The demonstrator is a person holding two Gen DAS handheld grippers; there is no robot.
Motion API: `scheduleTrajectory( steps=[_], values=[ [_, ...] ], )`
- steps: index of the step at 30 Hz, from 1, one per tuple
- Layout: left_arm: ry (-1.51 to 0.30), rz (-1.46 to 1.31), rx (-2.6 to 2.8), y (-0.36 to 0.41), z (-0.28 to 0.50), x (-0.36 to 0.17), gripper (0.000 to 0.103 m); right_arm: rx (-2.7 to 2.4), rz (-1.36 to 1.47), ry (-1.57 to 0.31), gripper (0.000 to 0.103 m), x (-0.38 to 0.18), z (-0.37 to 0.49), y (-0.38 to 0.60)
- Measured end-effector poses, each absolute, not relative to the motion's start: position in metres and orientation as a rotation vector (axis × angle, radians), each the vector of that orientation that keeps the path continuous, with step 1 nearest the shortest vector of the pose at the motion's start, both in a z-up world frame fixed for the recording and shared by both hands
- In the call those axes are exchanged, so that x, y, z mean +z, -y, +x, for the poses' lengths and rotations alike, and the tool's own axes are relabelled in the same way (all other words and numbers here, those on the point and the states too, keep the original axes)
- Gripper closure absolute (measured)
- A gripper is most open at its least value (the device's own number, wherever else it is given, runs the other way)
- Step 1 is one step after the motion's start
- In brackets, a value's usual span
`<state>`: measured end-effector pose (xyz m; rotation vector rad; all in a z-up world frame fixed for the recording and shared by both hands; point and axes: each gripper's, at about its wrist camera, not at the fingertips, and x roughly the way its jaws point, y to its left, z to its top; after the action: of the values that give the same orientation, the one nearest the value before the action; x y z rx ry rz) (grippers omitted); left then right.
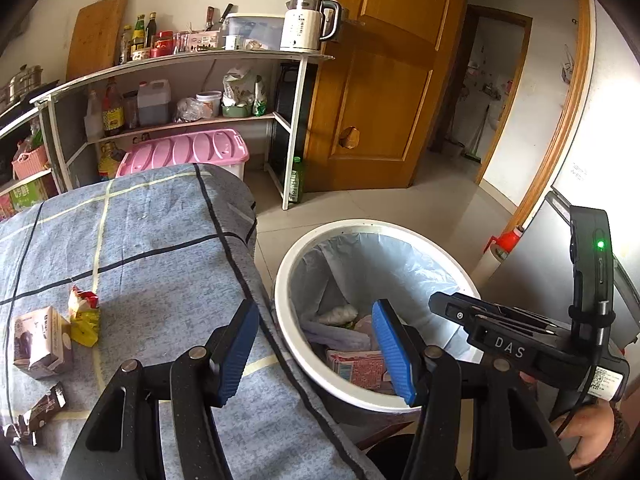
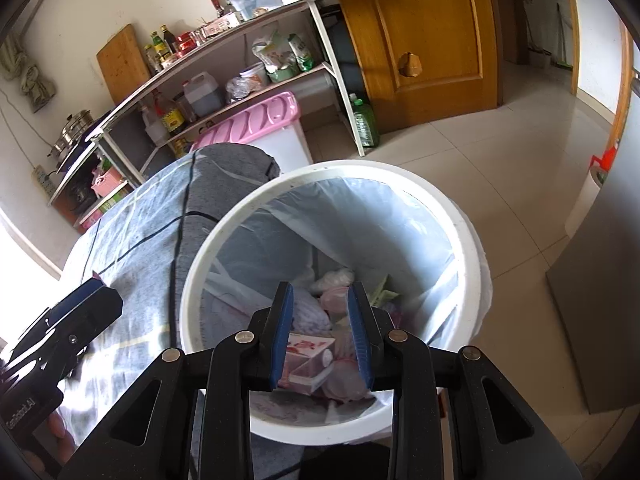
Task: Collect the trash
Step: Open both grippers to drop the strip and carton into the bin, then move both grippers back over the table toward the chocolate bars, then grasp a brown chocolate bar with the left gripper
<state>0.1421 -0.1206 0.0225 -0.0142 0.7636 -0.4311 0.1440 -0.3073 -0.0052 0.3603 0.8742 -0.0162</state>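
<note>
Both the left hand-held gripper [image 1: 316, 350] and the right hand-held gripper [image 2: 320, 334] were found open and empty. The remaining carton [image 1: 40, 342] and wrappers [image 1: 84, 316] were observed on the tabletop [image 1: 160, 240], left of the bin [image 1: 288, 280], nearer the left one.

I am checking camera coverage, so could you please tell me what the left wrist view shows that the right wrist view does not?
Only the left wrist view shows the trash left on the table: a brown carton, a yellow wrapper and a dark wrapper. Only the right wrist view shows a steamer pot. Both show the white bin holding a pink box, and the pink-lidded crate.
</note>
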Motion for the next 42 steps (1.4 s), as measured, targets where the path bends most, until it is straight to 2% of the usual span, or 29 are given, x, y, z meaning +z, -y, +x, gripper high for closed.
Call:
scheduleTrajectory(
  steps=[19, 23, 42],
  values=[
    [-0.744, -0.094, -0.137, -0.032, 0.110, 0.013, 0.044, 0.191, 0.283, -0.844, 0.072, 0.012, 0.147, 0.207],
    [-0.769, -0.134, -0.062, -0.069, 0.103, 0.003, 0.044, 0.238, 0.274, -0.843, 0.064, 0.011, 0.148, 0.185],
    [-0.862, -0.275, 0.114, -0.169, 0.074, -0.033, 0.041, 0.420, 0.197, -0.906, 0.063, -0.005, 0.163, 0.080]
  ],
)
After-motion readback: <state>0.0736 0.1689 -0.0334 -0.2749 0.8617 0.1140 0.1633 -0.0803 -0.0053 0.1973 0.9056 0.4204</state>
